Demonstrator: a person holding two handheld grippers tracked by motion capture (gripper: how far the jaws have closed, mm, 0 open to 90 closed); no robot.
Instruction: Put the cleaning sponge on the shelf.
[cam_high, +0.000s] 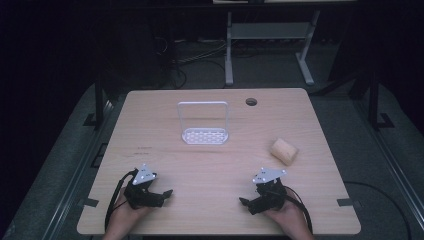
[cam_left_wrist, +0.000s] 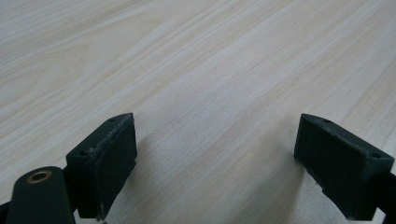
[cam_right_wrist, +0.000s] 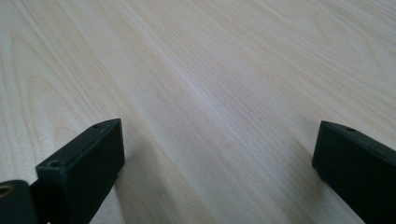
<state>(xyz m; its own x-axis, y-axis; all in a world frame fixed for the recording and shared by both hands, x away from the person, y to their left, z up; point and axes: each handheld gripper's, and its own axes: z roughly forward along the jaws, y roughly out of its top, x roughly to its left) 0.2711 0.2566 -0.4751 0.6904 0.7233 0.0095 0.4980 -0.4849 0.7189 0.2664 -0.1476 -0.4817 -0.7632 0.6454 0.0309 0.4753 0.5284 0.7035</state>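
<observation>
From the high view, a pale wooden table (cam_high: 215, 165) with a smooth top is sitting in a dark room. A white wire rack with a holey flat base (cam_high: 204, 125) is standing near the middle, a bit toward twelve o'clock. A tan, rounded block that looks like soft sponge (cam_high: 284, 151) is lying toward three o'clock, with its long side pointing from ten o'clock to four o'clock. It is sitting near the right gripper (cam_high: 246, 202), at about one o'clock from it, not touching. The left gripper (cam_high: 168, 193) is resting at seven o'clock, well apart from the block.

From the left gripper view, two black, boxy jaws are standing wide over bare wood grain, holding nothing.

From the right gripper view, the black jaws are also spread wide, with streaky wood between them.
</observation>
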